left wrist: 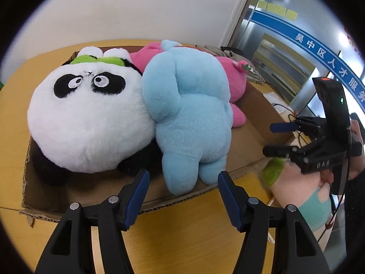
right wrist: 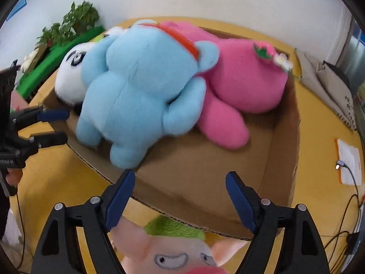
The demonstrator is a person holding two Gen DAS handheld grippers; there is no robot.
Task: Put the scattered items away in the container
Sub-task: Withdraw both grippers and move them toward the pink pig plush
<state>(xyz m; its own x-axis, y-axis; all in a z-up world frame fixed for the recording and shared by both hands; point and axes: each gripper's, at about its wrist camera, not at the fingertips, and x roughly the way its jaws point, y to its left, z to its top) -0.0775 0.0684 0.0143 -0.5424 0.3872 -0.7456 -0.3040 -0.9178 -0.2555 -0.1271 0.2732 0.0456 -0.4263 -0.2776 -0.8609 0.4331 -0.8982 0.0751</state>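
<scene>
A shallow cardboard box [left wrist: 257, 105] [right wrist: 282, 137] on the yellow table holds a panda plush [left wrist: 86, 123] [right wrist: 68, 84], a light blue plush [left wrist: 191, 109] [right wrist: 136, 91] and a pink plush [left wrist: 235, 80] [right wrist: 246, 80]. The blue one lies face down across the box's near rim. My left gripper [left wrist: 183, 178] [right wrist: 52, 125] stands open at that rim, with the blue toy's foot between its fingers, untouched by the pads. My right gripper [right wrist: 180, 177] [left wrist: 273, 139] is open at the box's other side. A pig plush with green hair [right wrist: 173, 246] [left wrist: 298, 182] lies outside the box, under the right gripper.
The box's right half shows bare cardboard floor [right wrist: 205, 159]. A white paper with a cable [right wrist: 349, 159] lies on the table to the right, grey fabric [right wrist: 330, 86] behind it. A potted plant [right wrist: 75, 20] and a green block stand at the back left.
</scene>
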